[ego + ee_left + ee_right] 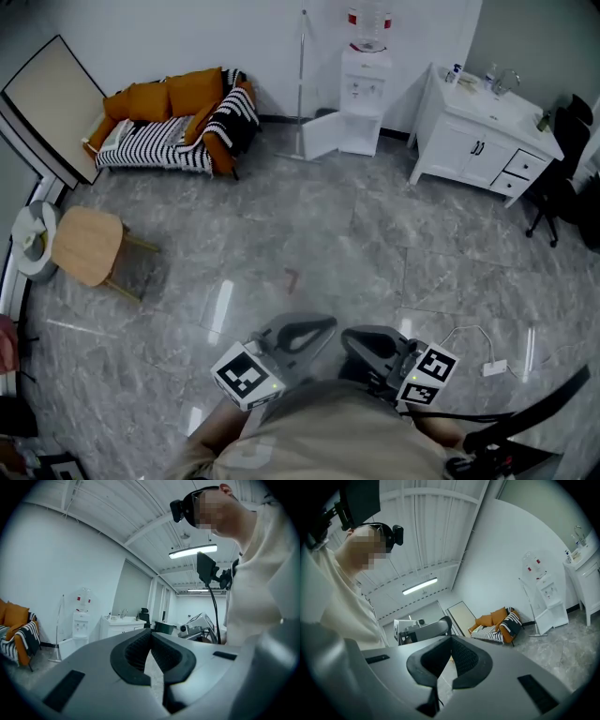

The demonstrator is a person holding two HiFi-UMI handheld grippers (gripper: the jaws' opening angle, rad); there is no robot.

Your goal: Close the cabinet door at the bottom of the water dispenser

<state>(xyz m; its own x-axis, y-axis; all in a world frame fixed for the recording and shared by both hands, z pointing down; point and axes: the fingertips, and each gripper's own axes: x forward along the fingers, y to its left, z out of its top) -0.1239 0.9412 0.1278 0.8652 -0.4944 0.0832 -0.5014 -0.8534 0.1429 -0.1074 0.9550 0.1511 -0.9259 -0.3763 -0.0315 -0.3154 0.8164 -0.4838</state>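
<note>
Looking ahead of the fingers, the dispenser (364, 89) is seen far off by the wall, well apart from both grippers. Its bottom door (322, 136) is swung open.

The left gripper (305, 330) is pressed shut with nothing between its fingers. The right gripper (367, 343) is shut the same way and is also empty. Both are held low and side by side.

The door is judged to be light and stiff, a thin flat board on a hinge, so it should swing with a soft push. No pinch is needed. It is best pushed on its flat face near the free edge, far from the hinge, with closed fingertips.

The door stands upright. Its long side likely runs up and down, though that is hard to tell from so far. Its free edge points out from the dispenser, ahead and a bit left of the fingers. A hard shove could make it bang or bounce back.
</note>
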